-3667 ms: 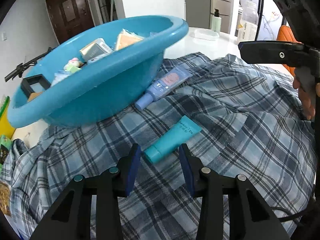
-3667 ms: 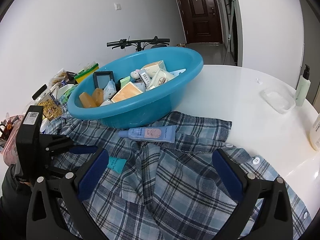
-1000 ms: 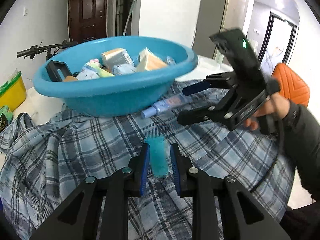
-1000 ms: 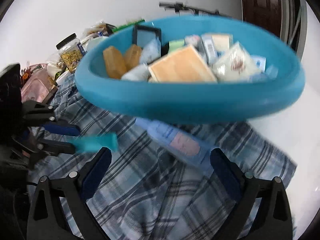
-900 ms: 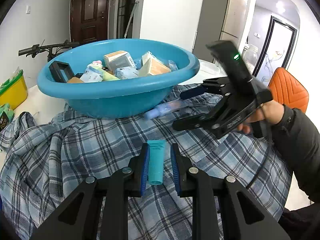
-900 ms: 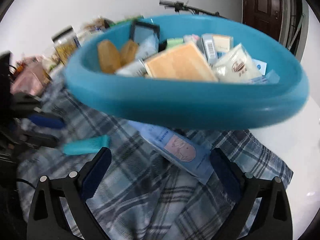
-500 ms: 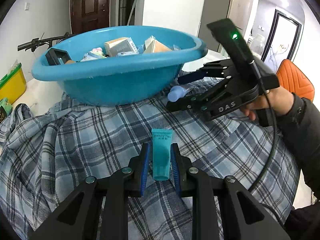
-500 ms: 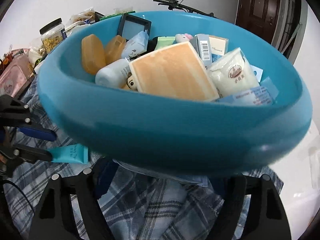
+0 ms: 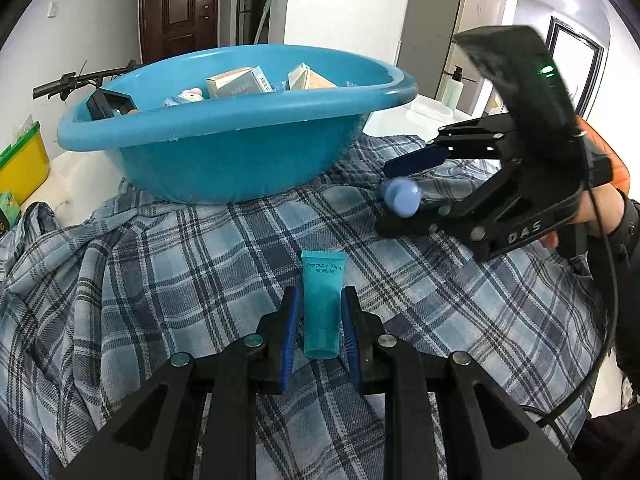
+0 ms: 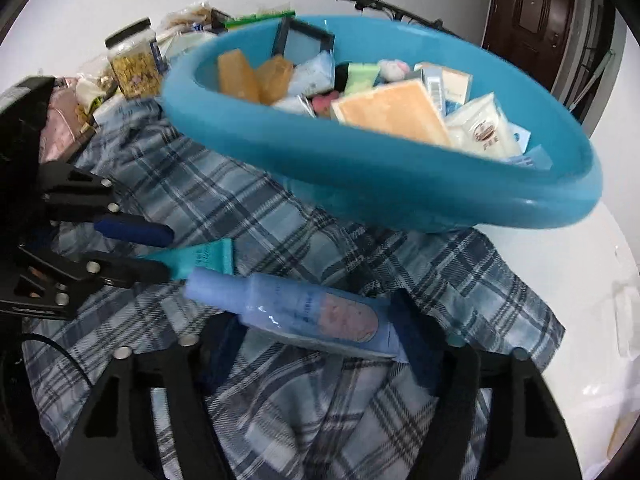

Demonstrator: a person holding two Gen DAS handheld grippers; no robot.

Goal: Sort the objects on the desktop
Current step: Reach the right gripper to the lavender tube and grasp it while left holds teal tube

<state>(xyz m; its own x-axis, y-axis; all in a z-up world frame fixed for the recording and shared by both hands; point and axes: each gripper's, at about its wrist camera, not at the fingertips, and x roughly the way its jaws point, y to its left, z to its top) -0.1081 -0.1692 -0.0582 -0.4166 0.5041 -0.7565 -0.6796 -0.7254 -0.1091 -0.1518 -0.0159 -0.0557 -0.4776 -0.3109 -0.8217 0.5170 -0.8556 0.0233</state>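
Two tubes, teal (image 9: 321,307) and lilac (image 10: 310,315), each gripped by tongs.

Both tongs are showing black frames, silver screws and blue pads; the right tongs (image 9: 404,196) (stamped "DAS") are trailing a black cable past a dark sleeve (image 9: 624,248).

Basin (image 9: 224,128) sits on shirt (image 9: 160,264); two tubes (image 10: 304,312) lie before it.

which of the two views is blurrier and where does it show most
Right wrist view is blurrier: the blue basin rim and its contents smear, as does the pale blue tube. Left wrist view is mostly sharp, the teal tube lettering readable; both bend at the fisheye edges.
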